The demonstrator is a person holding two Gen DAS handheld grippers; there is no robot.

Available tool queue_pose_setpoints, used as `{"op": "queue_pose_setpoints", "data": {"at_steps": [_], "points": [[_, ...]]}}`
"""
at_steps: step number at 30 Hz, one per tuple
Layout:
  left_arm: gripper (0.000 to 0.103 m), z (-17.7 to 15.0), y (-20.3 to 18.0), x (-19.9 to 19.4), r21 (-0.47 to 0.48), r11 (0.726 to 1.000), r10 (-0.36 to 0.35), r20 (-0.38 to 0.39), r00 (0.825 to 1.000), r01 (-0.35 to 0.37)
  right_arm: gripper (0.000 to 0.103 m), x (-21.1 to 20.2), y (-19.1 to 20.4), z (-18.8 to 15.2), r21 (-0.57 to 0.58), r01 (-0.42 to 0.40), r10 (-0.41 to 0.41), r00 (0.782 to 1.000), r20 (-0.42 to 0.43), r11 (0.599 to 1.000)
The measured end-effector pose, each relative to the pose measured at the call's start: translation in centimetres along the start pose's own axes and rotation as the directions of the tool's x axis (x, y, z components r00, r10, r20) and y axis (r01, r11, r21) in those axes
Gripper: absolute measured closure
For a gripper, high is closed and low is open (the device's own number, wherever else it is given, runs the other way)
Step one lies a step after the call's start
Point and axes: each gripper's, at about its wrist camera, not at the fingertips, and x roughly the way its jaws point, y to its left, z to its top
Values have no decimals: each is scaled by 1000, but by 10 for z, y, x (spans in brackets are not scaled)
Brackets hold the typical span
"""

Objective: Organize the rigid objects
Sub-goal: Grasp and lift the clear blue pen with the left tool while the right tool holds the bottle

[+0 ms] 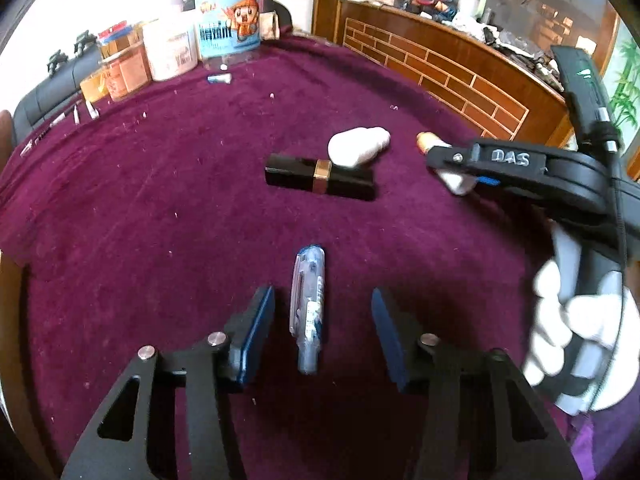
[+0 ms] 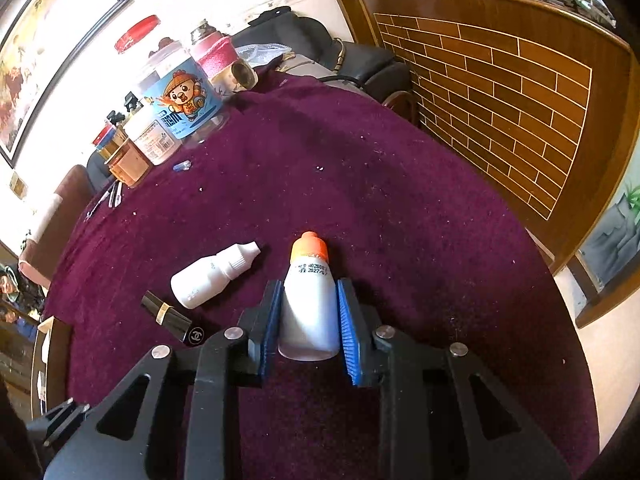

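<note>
**A:** ok so where's this at? Looks like the pick-up step of the tidy job imo. Right hand-held gripper is clamped on the orange-cap bottle, blue pads pressing both sides, bottle at 6 o'clock on the purple worktop.

**B:** yep. Left hand-held gripper is only partway open, straddling the clear pen. Pads aren't touching it yet afaict, pen lies flat between them.

**A:** so next move prob = squeeze shut on the pen, then lift both w/o dragging the cloth. Pen's thin, might roll.

**B:** white dropper bottle + black lipstick untouched, around 9 o'clock of the right one.

**A:** containers? Cartoon-label jar and other tubs way back at 11 o'clock. Contents, can't tell tbh.
</note>
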Motion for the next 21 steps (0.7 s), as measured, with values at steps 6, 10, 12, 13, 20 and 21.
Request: {"op": "queue_pose_setpoints", "data": {"at_steps": [6, 10, 12, 13, 20, 21], "points": [[91, 2, -4, 3, 48, 998, 38, 10, 999, -38, 77, -1, 0, -1, 1, 0, 0, 1000, 1, 1000], [91, 2, 6, -1, -12, 1000, -16, 5, 1000, 16, 77, 0, 1, 0, -4, 2, -2, 1000, 2, 1000], [91, 3, 14, -9, -46, 998, -44, 11, 999, 44, 77, 0, 1, -1, -2, 0, 0, 1000, 2, 1000], [91, 2, 19, -17, -64, 996, -59, 23, 998, 60, 77, 0, 0, 0, 0, -3, 3, 1000, 3, 1000], [91, -20, 54, -82, -159, 976, -133, 122, 984, 151, 78, 0, -2, 1, 20, -2, 1, 1000, 15, 1000], [91, -23, 58, -90, -167, 973, -134, 136, 982, 156, 78, 0, -2, 2, 22, -1, 1, 1000, 17, 1000]]}}
